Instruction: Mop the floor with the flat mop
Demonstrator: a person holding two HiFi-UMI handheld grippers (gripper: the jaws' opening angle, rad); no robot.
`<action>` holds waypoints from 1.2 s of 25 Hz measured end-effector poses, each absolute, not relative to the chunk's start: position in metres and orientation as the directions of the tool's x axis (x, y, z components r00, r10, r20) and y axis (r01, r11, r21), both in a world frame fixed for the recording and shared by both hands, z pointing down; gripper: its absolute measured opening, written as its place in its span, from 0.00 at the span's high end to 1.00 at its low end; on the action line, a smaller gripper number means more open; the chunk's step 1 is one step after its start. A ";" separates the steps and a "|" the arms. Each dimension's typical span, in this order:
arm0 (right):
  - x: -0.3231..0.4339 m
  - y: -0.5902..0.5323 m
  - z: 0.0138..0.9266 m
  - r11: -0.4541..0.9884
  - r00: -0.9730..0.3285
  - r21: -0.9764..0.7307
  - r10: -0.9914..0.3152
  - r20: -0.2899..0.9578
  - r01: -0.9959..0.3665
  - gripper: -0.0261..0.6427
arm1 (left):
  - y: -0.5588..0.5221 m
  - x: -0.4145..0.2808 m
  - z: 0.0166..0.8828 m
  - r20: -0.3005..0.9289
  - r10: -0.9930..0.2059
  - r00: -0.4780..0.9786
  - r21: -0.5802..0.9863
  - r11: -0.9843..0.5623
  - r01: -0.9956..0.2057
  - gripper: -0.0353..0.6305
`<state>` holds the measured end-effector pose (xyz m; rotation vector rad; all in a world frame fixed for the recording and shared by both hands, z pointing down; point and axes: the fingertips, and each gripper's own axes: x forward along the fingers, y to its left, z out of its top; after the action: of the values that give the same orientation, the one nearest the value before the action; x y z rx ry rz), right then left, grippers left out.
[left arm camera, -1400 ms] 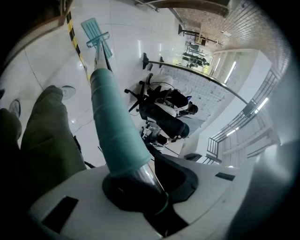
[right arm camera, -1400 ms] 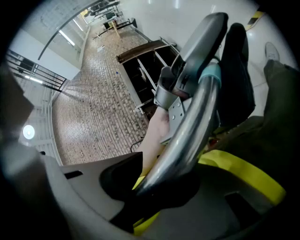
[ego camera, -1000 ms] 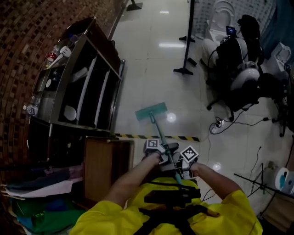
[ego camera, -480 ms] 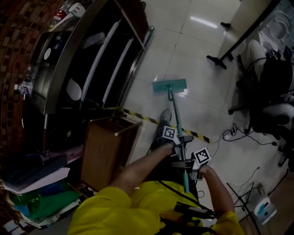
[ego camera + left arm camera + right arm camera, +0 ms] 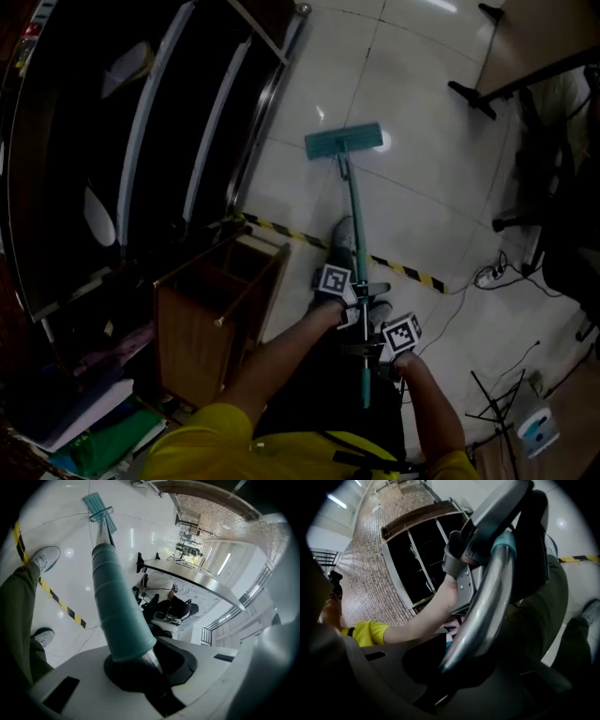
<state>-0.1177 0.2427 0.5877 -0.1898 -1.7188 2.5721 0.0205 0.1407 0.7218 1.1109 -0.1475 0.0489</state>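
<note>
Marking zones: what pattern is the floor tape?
The tape is yellow-and-black striped; clearest in the head view.

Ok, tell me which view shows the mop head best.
The head view: the whole teal mop head lies flat on the floor. The left gripper view shows it small, far down the handle. The right gripper view shows only the handle, no head.

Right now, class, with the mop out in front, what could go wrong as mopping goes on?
The shoe stands right beside the pole; a pull back could run the mop head into it.
Cables lie on the floor at the right; a wide sweep might snag them.
The wooden cabinet stands close at the left; the pole could knock it.
</note>
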 end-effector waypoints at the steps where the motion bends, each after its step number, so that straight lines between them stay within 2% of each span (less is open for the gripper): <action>1: -0.121 0.244 0.593 -0.373 -0.991 -0.927 0.110 -0.080 0.033 0.87 | 0.141 0.019 0.724 0.138 -0.034 0.990 0.892 0.439 -0.109 0.86; 5: -0.124 0.214 0.622 -0.356 -0.992 -0.934 0.097 -0.077 0.037 0.88 | 0.107 0.015 0.737 0.128 -0.039 0.991 0.888 0.449 -0.097 0.86; 10: -0.121 0.123 0.670 -0.317 -0.994 -0.948 0.109 -0.030 -0.006 0.89 | 0.007 0.013 0.767 0.106 -0.063 0.992 0.905 0.419 -0.070 0.86; 14: -0.121 0.031 0.693 -0.314 -0.995 -0.945 -0.072 -0.070 0.089 0.91 | -0.080 0.008 0.790 0.104 -0.082 0.991 0.933 0.354 -0.068 0.86; 17: -0.126 -0.001 0.700 -0.282 -0.992 -0.953 -0.103 -0.079 0.105 0.91 | -0.112 0.005 0.805 0.119 -0.044 0.992 0.948 0.302 -0.100 0.87; 21: -0.136 0.036 0.687 -0.319 -0.996 -0.944 -0.044 -0.079 0.089 0.93 | -0.078 0.001 0.803 0.159 -0.023 0.987 0.947 0.288 -0.146 0.88; 27: -0.121 0.170 0.609 -0.416 -0.990 -0.899 -0.066 -0.122 0.139 0.92 | 0.074 0.012 0.745 0.209 0.019 0.978 0.889 0.413 -0.198 0.89; 30: -0.108 0.223 0.586 -0.439 -0.995 -0.893 -0.032 -0.095 0.100 0.90 | 0.130 0.025 0.720 0.182 -0.015 0.983 0.877 0.456 -0.155 0.90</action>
<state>-0.1079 0.2233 0.5862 -0.1031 -1.7012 2.7311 0.0249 0.1298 0.7196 1.0957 -0.1722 0.0868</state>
